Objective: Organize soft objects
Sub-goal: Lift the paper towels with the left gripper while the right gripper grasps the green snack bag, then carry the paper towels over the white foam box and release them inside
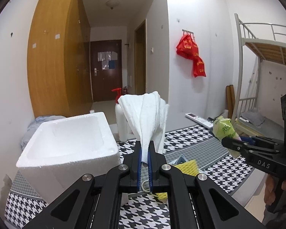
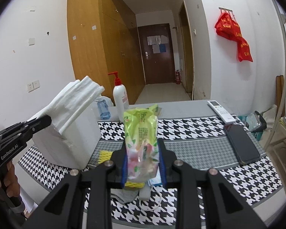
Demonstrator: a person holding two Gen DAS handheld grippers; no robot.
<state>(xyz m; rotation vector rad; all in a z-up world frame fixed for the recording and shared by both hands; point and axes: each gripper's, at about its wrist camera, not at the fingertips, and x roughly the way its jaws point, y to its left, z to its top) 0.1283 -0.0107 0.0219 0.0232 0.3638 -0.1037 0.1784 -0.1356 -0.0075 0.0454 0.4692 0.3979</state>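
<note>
Two soft things are in the air at once. The white folded cloth (image 1: 145, 118) is pinched at its lower end by the left gripper (image 1: 145, 152), whose jaws are clamped tight on it, and it fans upward just right of the white foam box (image 1: 66, 139). The green-yellow plastic packet (image 2: 141, 139) stands upright in the right gripper (image 2: 143, 164), its jaws closed partway around the packet's lower half.

Judging by this, the task is midway: both items are lifted but neither is stowed, and the box interior looks bare in the left view. More soft bits remain on the houndstooth table cover (image 2: 190, 127): a yellow foam net (image 2: 104, 155) near the box, a grey cloth (image 2: 124, 195) and a white cord (image 2: 158, 202) beneath the right gripper.

Only the left view looks down into the box. Only the right view shows the dark phone (image 2: 242, 143) at the right, the blue-tinted bottle (image 2: 103, 107) behind the box, and the pump bottle (image 2: 120, 97) unobstructed. The remote (image 2: 221, 111) lies far right.
</note>
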